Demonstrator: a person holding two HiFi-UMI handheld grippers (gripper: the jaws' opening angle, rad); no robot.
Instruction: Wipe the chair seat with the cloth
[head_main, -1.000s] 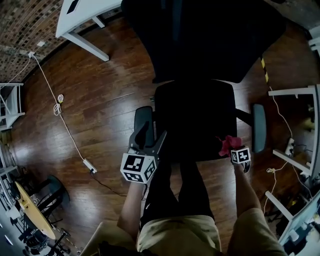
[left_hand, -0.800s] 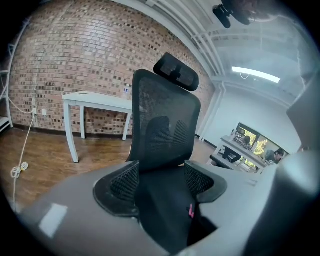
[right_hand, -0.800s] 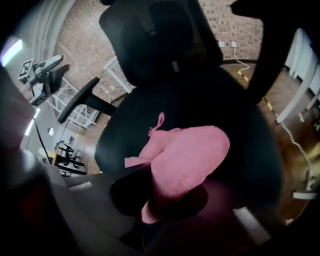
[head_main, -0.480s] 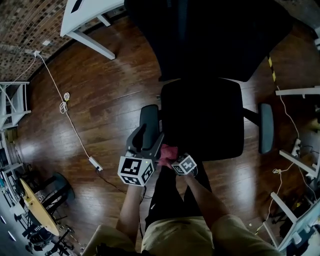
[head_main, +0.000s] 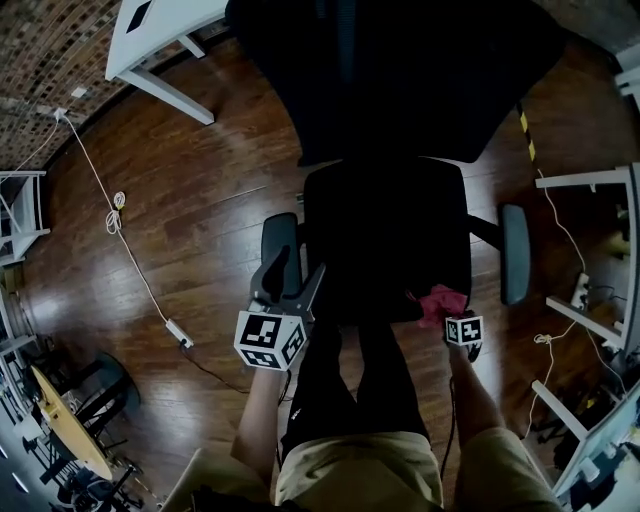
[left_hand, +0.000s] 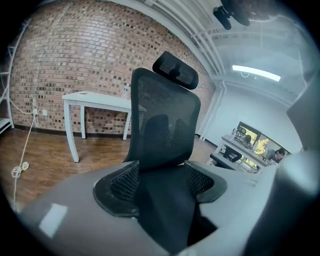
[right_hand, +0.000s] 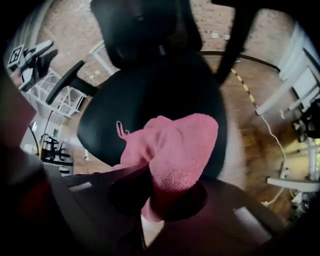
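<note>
The black office chair's seat (head_main: 385, 235) lies straight below me, its tall mesh back (head_main: 400, 70) beyond it. My right gripper (head_main: 447, 312) is shut on a bunched pink cloth (head_main: 438, 300), which rests at the seat's front right corner. In the right gripper view the cloth (right_hand: 175, 150) bulges out of the gripper (right_hand: 160, 195) over the seat (right_hand: 150, 95). My left gripper (head_main: 293, 283) sits at the near end of the left armrest (head_main: 279, 240). In the left gripper view that dark armrest (left_hand: 162, 200) fills the gap between the pads (left_hand: 122, 182).
The right armrest (head_main: 514, 255) sticks out beside the seat. A white table (head_main: 160, 30) stands at the far left; a cable with a power strip (head_main: 178, 332) trails over the wooden floor. White desk frames (head_main: 600, 180) line the right side. The person's legs (head_main: 350, 400) stand against the seat's front.
The right gripper carried the cloth from the seat's front right to its front left edge, then back to the front right. The left gripper stayed on the armrest.
</note>
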